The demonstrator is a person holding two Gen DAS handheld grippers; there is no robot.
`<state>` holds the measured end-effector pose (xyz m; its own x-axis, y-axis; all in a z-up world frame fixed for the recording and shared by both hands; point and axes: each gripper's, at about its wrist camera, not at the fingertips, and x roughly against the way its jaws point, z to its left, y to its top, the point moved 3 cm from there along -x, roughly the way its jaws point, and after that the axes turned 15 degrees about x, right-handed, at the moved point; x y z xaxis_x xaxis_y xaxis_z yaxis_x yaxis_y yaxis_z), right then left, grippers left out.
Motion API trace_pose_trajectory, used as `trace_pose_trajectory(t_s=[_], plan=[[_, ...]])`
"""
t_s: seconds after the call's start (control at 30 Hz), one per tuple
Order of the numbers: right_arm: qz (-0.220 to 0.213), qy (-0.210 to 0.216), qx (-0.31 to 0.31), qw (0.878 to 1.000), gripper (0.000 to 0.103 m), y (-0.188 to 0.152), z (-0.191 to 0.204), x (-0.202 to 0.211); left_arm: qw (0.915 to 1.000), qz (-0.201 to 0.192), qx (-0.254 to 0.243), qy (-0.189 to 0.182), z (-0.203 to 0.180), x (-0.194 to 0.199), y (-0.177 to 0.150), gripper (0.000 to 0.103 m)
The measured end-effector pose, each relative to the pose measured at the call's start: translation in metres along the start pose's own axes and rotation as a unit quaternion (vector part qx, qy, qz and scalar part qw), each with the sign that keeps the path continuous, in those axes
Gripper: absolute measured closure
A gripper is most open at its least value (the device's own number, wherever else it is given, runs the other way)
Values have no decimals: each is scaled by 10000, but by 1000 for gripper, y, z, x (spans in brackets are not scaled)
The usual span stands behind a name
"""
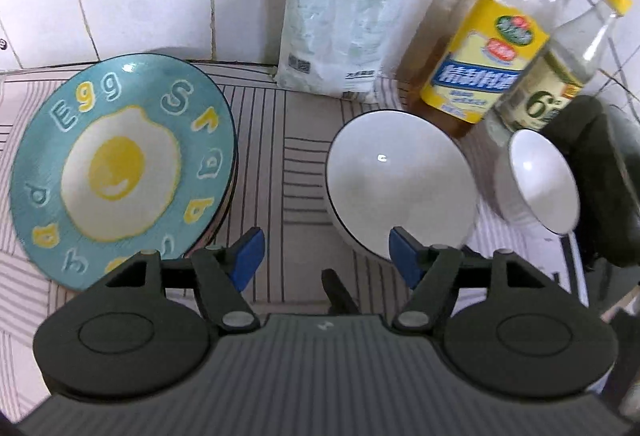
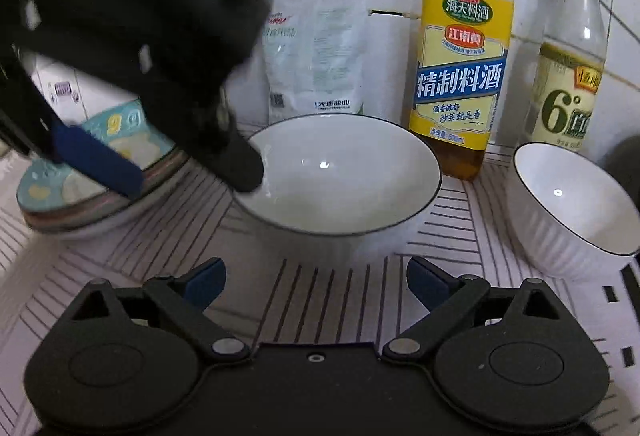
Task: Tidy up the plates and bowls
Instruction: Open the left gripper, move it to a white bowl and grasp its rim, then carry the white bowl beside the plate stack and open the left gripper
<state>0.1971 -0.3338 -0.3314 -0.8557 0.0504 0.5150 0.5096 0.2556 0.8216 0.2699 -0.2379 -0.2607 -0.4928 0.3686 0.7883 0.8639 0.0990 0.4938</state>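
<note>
Both tongs open and empty: left tongs (image 1: pixel 326 256) and right tongs (image 2: pixel 316 282) over the striped worktop (image 2: pixel 320 296), before the large white bowl (image 2: pixel 340 176). Egg plate (image 1: pixel 120 164) stacked leftward; small ribbed bowl (image 2: pixel 572 208) rightward.

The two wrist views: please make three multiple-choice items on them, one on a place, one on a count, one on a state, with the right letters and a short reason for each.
1. Where does the egg plate lie, seen from the right wrist?
A. left of the large bowl
B. inside the large bowl
C. behind the bottles

2. How many white bowls stand on the mat?
A. one
B. two
C. four

3. What is between the fingers of the right gripper?
A. a bowl rim
B. a bottle neck
C. nothing

Answers:
1 A: the egg plate tops a stack left of the large bowl.
2 B: only the large bowl and a small bowl show on the striped mat.
3 C: the right gripper stands open over bare mat.
</note>
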Motion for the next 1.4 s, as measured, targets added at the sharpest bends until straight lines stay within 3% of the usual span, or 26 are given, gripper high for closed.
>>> trace_pose_trajectory(t_s=[0.17, 0.27, 0.33, 0.43, 0.5, 0.63, 0.93, 1.17, 1.4], plan=[[-53, 310, -217, 9993, 4, 4, -8, -8, 9999, -31, -82, 67, -2, -24, 8, 37], [39, 255, -320, 9992, 4, 4, -14, -19, 9999, 0, -139, 86, -4, -37, 13, 43], [24, 233, -375, 9990, 4, 6, -18, -22, 9998, 94, -131, 104, -4, -42, 14, 65], [-88, 350, -357, 9987, 5, 8, -20, -19, 9996, 237, -148, -23, -6, -44, 14, 83], [-196, 318, -192, 9991, 5, 7, -16, -15, 9993, 221, -298, 19, -11, -43, 10, 89], [-278, 246, -69, 9993, 4, 7, -12, -6, 9989, 181, -407, 115, -14, -38, 4, 89], [-341, 361, -184, 9986, 4, -3, 3, 22, 9984, 525, -111, 188, 5, -14, -10, 89], [-455, 502, -232, 9974, 4, -9, 30, 59, 9982, 420, -280, 317, 20, 29, -29, 89], [-591, 735, -94, 9955, 4, -9, 61, 96, 9983, 384, -79, 440, 52, 70, -49, 89]])
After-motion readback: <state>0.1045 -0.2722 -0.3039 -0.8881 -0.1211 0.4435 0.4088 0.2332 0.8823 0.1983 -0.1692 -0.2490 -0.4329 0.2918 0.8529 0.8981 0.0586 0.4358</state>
